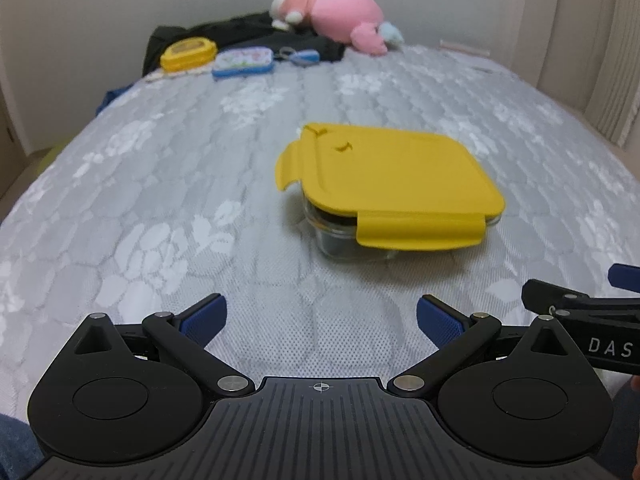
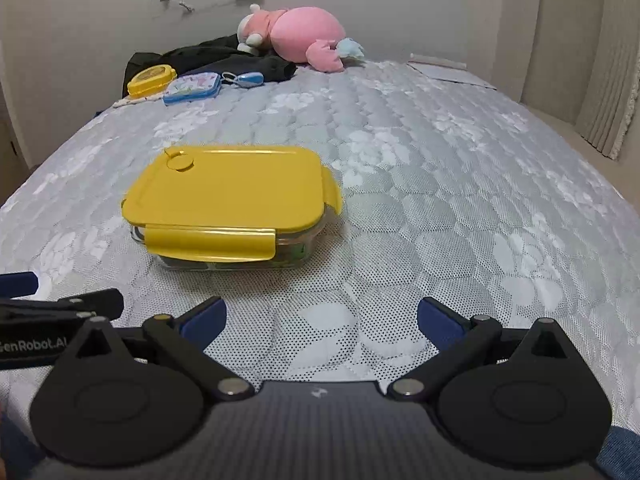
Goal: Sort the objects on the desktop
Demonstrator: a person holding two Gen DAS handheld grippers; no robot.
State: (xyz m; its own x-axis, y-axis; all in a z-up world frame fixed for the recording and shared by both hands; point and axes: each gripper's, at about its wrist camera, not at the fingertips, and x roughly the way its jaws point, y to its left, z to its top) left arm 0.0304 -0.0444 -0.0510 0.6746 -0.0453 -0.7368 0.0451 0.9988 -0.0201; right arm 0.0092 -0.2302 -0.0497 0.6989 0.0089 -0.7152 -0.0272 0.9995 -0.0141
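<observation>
Yellow-lidded glass box [image 2: 230, 210], both jaws spread

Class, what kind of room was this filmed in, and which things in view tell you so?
Most likely a bedroom: a quilted mattress serves as the work surface, a pink plush toy lies at its far end, and dark clothing is heaped beside it.

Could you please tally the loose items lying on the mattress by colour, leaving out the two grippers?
Yellow: 2, the glass container with yellow lid and the small yellow box
Blue: 2, the blue-rimmed case and the blue keyring item
Pink: 1, the plush toy
Black: 1, the black garment
Total: 6
</observation>
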